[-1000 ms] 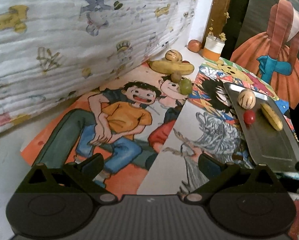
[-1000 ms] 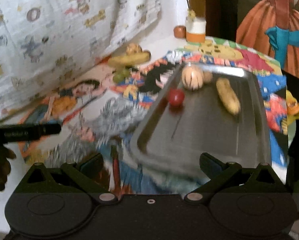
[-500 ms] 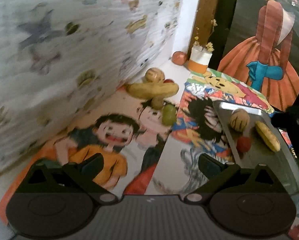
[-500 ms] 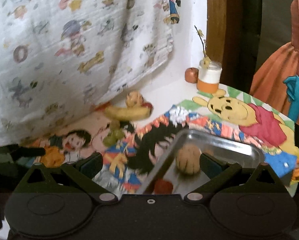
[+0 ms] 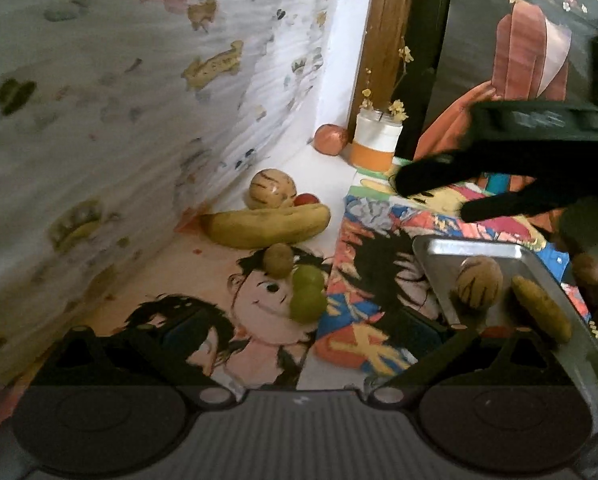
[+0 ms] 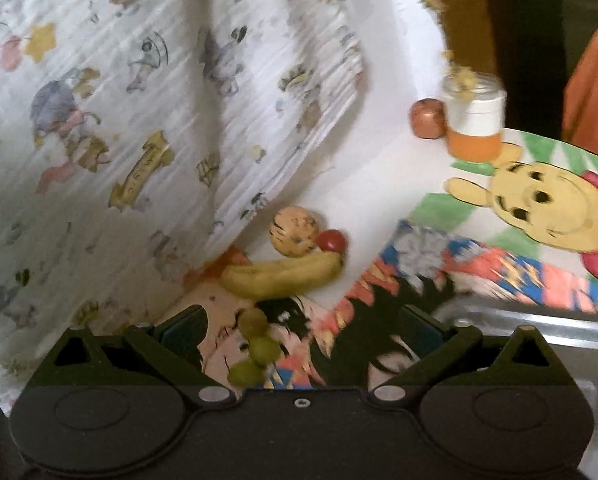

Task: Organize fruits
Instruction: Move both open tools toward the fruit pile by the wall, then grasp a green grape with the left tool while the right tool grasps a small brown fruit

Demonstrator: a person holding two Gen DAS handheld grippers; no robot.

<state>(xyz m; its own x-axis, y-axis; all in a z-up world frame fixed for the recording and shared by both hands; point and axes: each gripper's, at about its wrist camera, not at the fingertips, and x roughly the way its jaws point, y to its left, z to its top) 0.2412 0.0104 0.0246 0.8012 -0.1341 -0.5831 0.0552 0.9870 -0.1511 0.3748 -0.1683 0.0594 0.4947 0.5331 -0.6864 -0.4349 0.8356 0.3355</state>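
A pile of fruit lies by the hanging cloth: a yellow banana (image 5: 267, 226), a striped round fruit (image 5: 273, 194), a small red fruit (image 5: 307, 199), a brownish ball (image 5: 278, 260) and green grapes (image 5: 307, 294). At the right, a metal tray (image 5: 439, 250) holds a second striped fruit (image 5: 479, 282), a yellow fruit (image 5: 541, 308) and a red one mostly hidden behind my finger. My left gripper (image 5: 299, 332) is open and empty, short of the grapes. My right gripper (image 6: 303, 330) stands wide, its jaws closing slightly, gripping nothing, over the grapes (image 6: 255, 348), with the banana (image 6: 283, 278) ahead of it.
A white and orange jar (image 5: 377, 146) with dried flowers and an apple-like fruit (image 5: 331, 139) stand in the far corner. The printed cloth (image 5: 139, 120) walls off the left. Painted sheets cover the table. Dark round things (image 5: 589, 270) lie beyond the tray's right rim.
Both grippers moved forward toward the fruit pile by the cloth. The right gripper now shows in the left wrist view above the tray. The tray has slid to the right wrist view's bottom edge.
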